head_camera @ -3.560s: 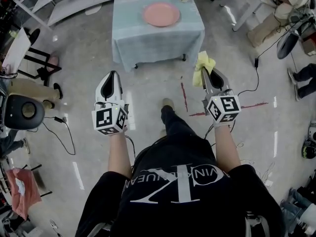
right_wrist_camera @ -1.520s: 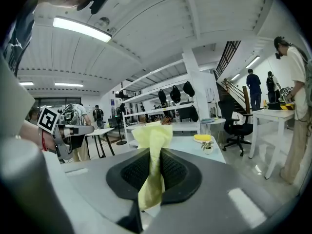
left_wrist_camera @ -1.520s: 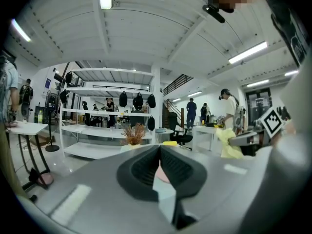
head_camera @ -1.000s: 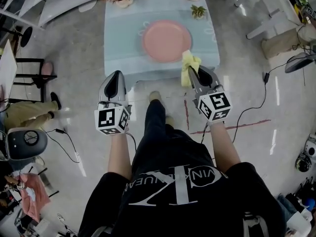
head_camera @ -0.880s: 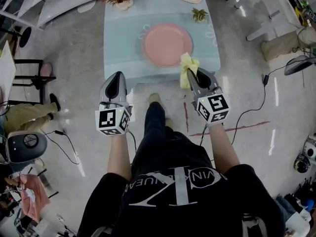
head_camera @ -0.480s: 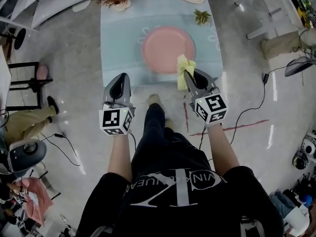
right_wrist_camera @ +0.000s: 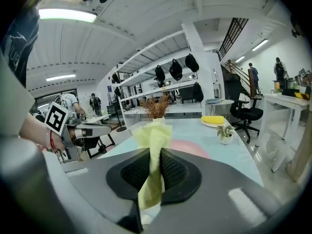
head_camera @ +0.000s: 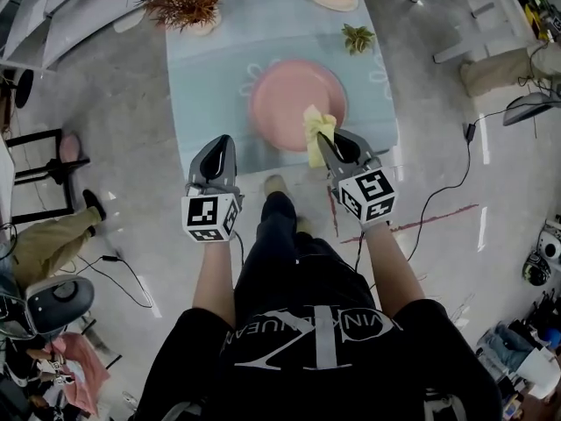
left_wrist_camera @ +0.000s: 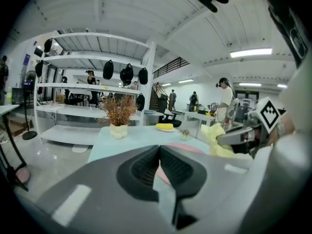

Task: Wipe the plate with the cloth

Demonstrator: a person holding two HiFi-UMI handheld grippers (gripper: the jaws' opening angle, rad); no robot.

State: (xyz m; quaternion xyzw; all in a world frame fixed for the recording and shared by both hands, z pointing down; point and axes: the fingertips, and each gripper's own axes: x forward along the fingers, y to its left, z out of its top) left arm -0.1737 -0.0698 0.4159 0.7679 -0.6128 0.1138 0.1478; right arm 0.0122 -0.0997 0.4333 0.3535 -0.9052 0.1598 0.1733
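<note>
Right hand-held gripper [head_camera: 324, 141] clenches the yellow cloth [head_camera: 313, 131] over the pink plate's [head_camera: 280, 103] near right rim; left hand-held gripper [head_camera: 219, 145], closed empty, hangs short of it.

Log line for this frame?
right gripper: shut on cloth | left gripper: shut, empty | cloth: at plate's near edge, contact unclear | plate: on table

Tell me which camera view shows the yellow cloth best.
The right gripper view: the crumpled yellow cloth sits large at centre, pinched between the right gripper's shut jaws. The head view shows it small, from above, by the round pink plate. The left gripper view catches only a pale edge.
</note>
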